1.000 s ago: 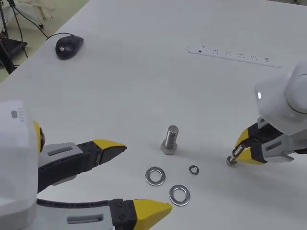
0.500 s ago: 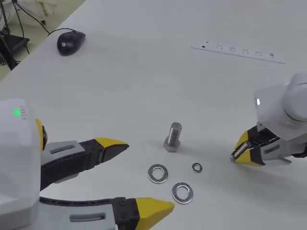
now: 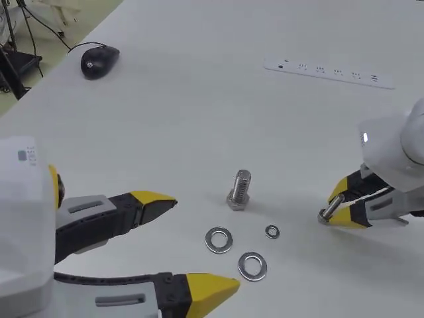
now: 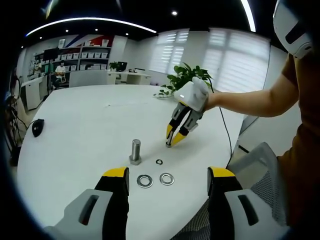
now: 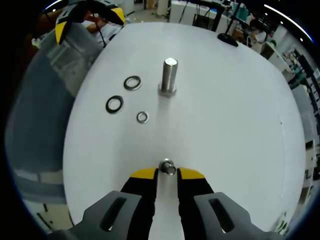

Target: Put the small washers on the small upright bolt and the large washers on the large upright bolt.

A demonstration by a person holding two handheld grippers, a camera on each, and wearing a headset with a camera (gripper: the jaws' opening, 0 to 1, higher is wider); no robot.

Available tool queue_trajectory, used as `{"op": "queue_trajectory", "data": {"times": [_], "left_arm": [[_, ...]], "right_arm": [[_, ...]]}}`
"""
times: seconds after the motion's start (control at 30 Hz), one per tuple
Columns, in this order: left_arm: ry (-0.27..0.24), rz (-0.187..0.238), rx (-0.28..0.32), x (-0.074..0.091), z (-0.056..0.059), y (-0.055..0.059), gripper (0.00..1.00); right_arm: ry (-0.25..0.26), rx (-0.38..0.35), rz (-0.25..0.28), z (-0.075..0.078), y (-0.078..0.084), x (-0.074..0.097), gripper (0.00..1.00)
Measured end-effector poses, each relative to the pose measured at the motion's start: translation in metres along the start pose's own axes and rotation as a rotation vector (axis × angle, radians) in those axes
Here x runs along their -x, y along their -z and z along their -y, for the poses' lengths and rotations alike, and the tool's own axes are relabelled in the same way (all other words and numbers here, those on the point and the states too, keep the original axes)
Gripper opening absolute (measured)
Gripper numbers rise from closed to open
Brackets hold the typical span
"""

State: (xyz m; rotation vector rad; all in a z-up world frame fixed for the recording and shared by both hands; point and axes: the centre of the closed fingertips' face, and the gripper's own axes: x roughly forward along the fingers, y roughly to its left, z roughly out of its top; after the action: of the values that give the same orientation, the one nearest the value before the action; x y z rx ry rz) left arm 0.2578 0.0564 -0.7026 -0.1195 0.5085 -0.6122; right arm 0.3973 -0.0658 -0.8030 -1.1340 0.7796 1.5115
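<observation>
small bolt (image 3: 329, 209), right of large bolt (image 3: 238, 191): upper end hidden between right gripper (image 3: 336, 207) tips; end-on in right gripper view, length can't tell | right gripper body cut by frame edge | left gripper (image 3: 197, 242), left of large bolt: body cut at frame's left and bottom | power strip (image 3: 329, 73), beyond large bolt: markings too small to read

- black mouse (image 3: 99, 59) on the far left of my white bench (image 3: 192, 126)
- white power strip (image 3: 329, 73) lying flat, far side
- potted plant (image 4: 186, 77) beyond the bench edge
</observation>
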Motion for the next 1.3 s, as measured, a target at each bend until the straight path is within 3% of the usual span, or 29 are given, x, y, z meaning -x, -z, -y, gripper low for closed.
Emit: {"op": "queue_trajectory", "data": {"times": [0.27,0.57,0.9,1.3], "left_arm": [[0.002,-0.002,-0.012,0.000,0.003,-0.001,0.63],[0.005,0.004,-0.032,0.001,0.008,-0.006,0.63],[-0.002,0.008,-0.041,0.005,0.012,-0.007,0.63],[-0.017,0.018,-0.032,0.008,0.006,-0.005,0.63]], "right_arm": [[0.019,-0.018,0.001,-0.007,0.007,0.009,0.16],[0.013,-0.034,0.014,-0.029,0.005,0.016,0.15],[-0.025,-0.001,0.056,-0.047,-0.021,0.007,0.15],[-0.064,0.085,0.063,-0.046,-0.050,-0.009,0.15]]}}
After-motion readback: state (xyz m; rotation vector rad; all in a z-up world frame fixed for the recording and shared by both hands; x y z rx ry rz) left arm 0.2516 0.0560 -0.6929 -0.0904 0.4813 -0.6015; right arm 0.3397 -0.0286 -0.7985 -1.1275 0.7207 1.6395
